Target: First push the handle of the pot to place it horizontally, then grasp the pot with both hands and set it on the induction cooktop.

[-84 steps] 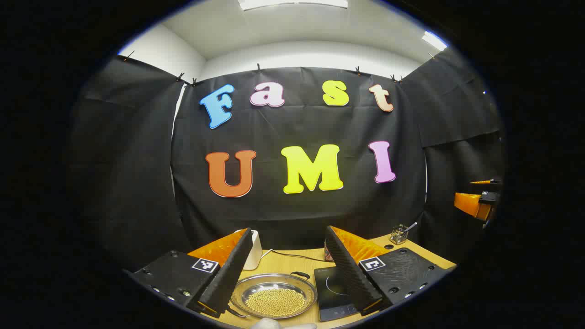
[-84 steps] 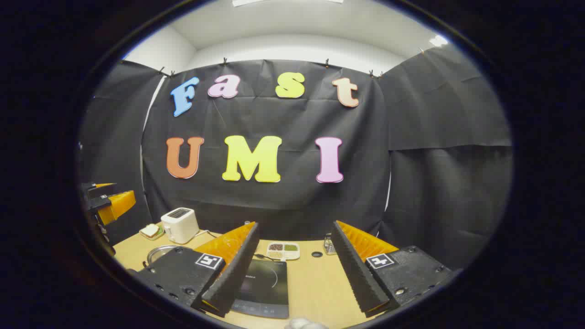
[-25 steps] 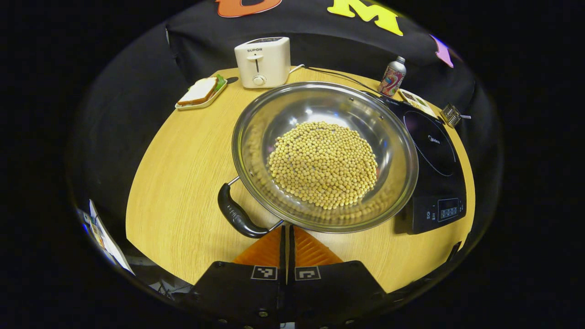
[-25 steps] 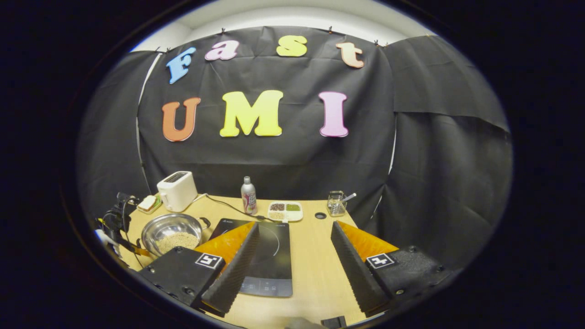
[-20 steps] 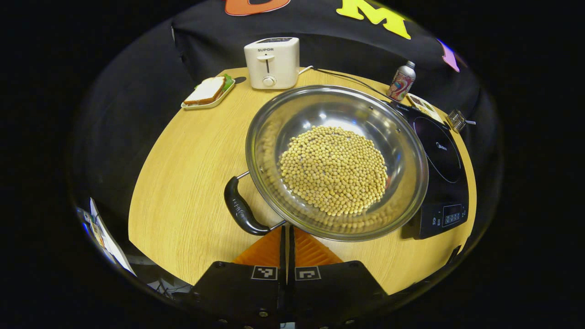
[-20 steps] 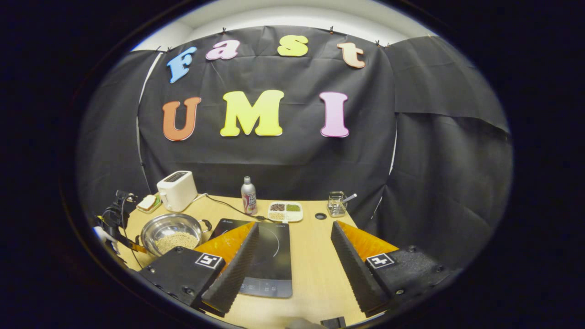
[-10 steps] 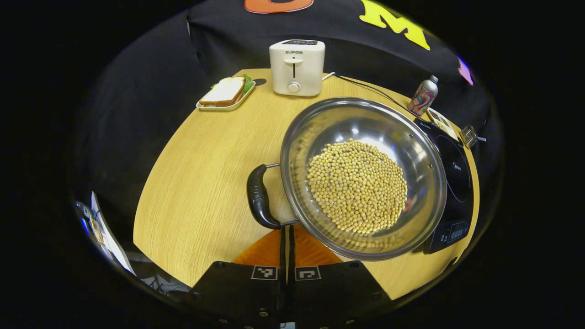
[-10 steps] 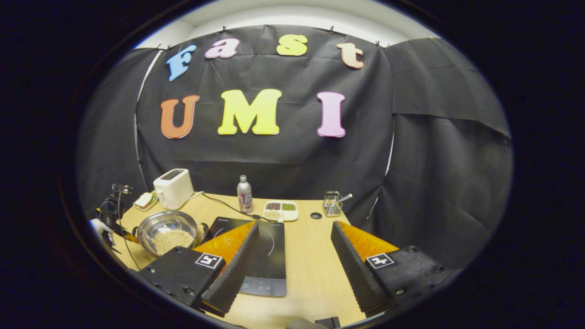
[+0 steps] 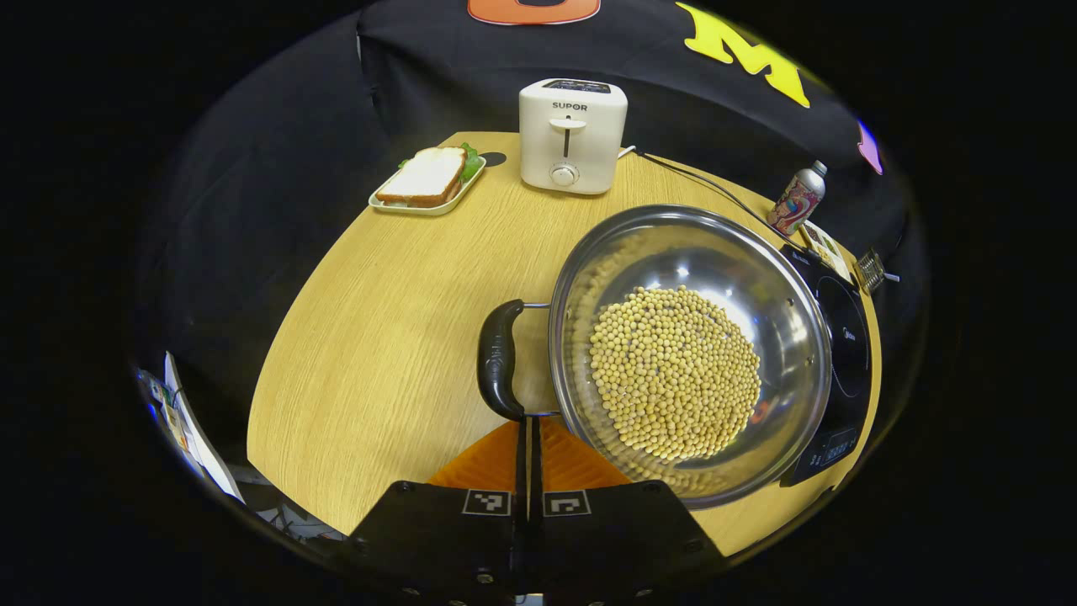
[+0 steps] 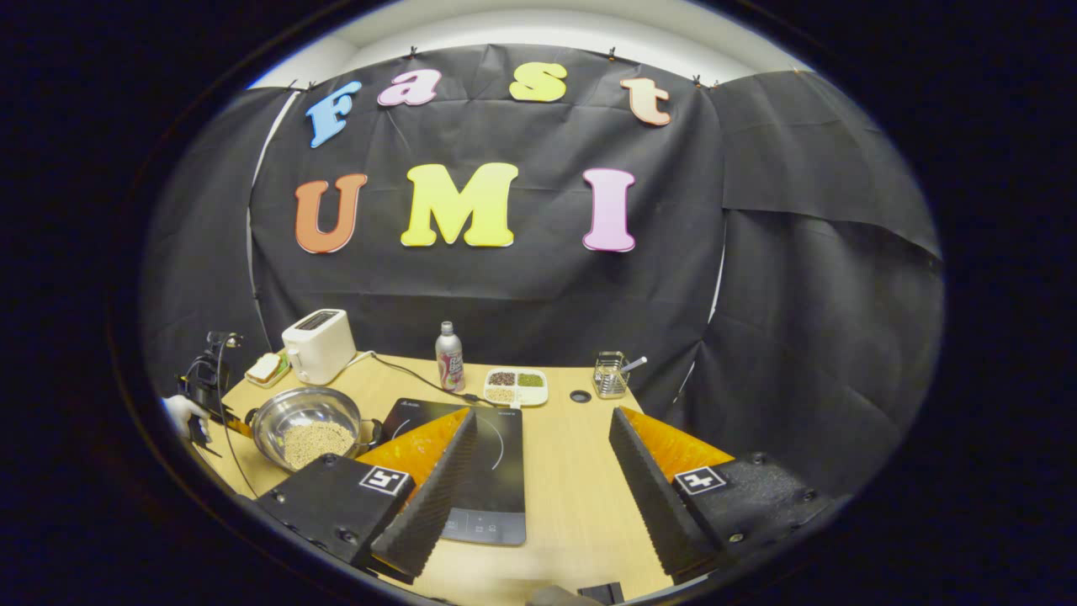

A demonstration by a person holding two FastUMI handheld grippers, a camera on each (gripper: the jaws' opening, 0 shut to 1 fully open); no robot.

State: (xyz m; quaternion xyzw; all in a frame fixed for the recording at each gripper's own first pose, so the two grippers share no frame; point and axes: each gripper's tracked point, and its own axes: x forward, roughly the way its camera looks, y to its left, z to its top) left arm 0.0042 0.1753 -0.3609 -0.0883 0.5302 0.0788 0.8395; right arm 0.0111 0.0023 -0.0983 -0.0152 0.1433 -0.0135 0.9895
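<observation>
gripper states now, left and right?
Left gripper: closed, empty, tips at the pot handle.
Right gripper: open, holding nothing, above the table.

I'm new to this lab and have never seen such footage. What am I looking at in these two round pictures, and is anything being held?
There is no robot arm: a person holds a two-finger gripper in each hand, and a fisheye camera rides on each one, looking along its fingers.

In the left gripper view, the left gripper is shut, holding nothing, its tips at the near end of the black handle of a steel pot of beans.

In the right gripper view, the right gripper is open and empty above the table, with the induction cooktop ahead of it.

Also on the table: a toaster, a sandwich on a tray, a bottle, a divided dish and a wire holder.
</observation>
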